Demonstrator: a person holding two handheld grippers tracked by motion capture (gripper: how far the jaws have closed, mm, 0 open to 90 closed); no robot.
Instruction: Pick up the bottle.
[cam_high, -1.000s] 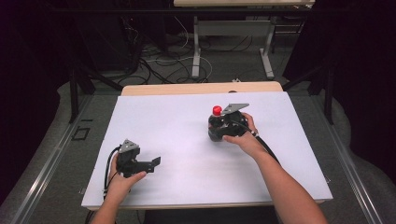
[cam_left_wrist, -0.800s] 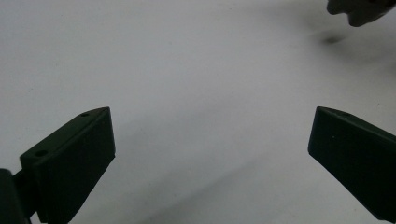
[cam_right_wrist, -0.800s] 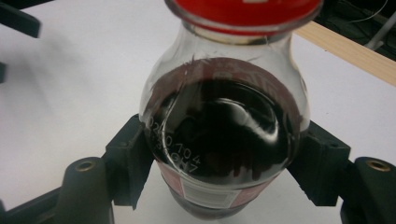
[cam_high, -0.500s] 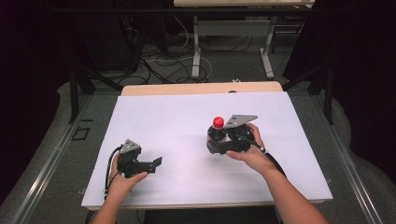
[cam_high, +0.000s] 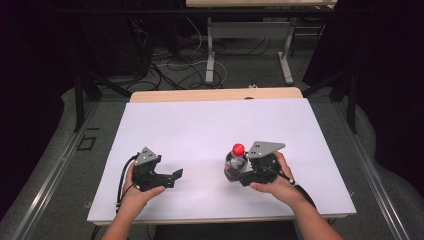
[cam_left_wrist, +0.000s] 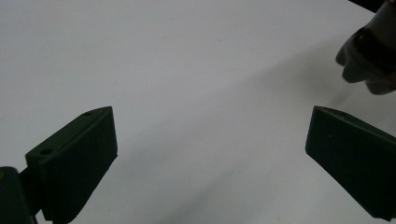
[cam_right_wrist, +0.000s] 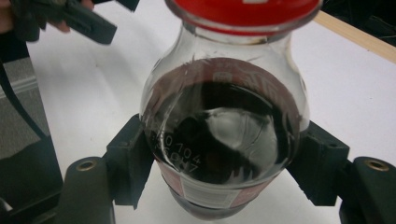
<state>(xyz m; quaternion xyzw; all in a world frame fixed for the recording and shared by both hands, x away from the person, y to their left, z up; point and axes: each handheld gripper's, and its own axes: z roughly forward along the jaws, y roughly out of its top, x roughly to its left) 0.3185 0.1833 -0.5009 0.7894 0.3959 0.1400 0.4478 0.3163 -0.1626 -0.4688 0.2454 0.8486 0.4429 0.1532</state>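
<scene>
The red-capped bottle (cam_high: 236, 162) is being pinched upright by the right tongs (cam_high: 243, 172); beside it, the left tongs (cam_high: 172, 176) are being held spread, likely to be brought onto its cap.

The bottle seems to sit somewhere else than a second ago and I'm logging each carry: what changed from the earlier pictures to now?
The right gripper, shut on the red-capped bottle, carried it across the white table toward the person's edge. The left gripper kept open and empty at the near left, hardly shifted.
</scene>
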